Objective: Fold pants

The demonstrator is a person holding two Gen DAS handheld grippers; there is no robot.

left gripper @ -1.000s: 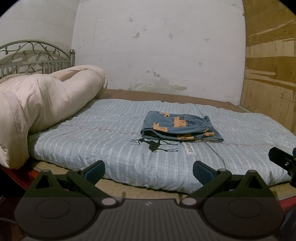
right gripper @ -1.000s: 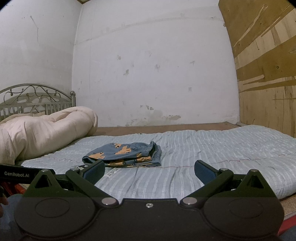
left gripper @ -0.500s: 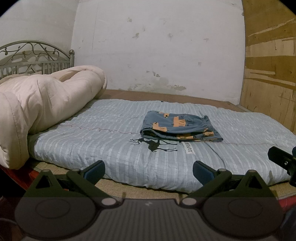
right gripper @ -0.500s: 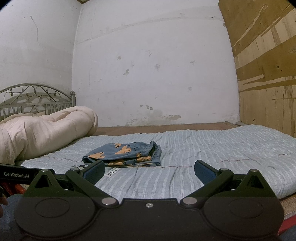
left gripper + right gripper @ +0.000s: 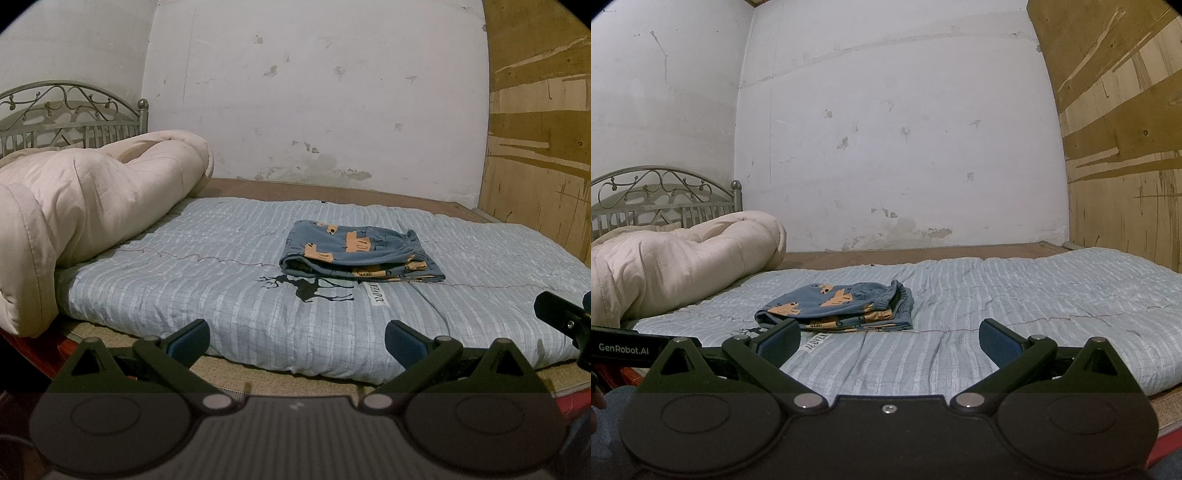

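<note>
Both pairs of jaws stand wide apart and hold nothing: the black plastic left gripper (image 5: 297, 341) with blue rubber pads (image 5: 190, 341) hangs level off the near edge of the bed, and the matching black right gripper (image 5: 888, 341) sits beside it, level too, looking along the bedding from lower down. The tip of the right gripper shows at the right edge of the left wrist view. Under both lies the pale blue quilted mattress pad (image 5: 207, 295), ribbed in fine stripes, its front edge soft and rounded over a coarse tan woven mat (image 5: 258, 380). A black deer print (image 5: 306, 290) and a small white fabric label (image 5: 378, 297) mark the pad just in front of the blue cotton pants with orange cartoon print (image 5: 354, 253), which lie folded into a thick, flat, layered bundle near the middle of the bed, gathered elastic waistband to the right. To the left, a puffy cream quilted duvet (image 5: 85, 214) is heaped in a roll. Behind it rises a grey wrought-iron scrolled headboard (image 5: 70, 114). A stained white plaster wall (image 5: 314, 92) and a rough plywood panel (image 5: 539, 147) close the room.
</note>
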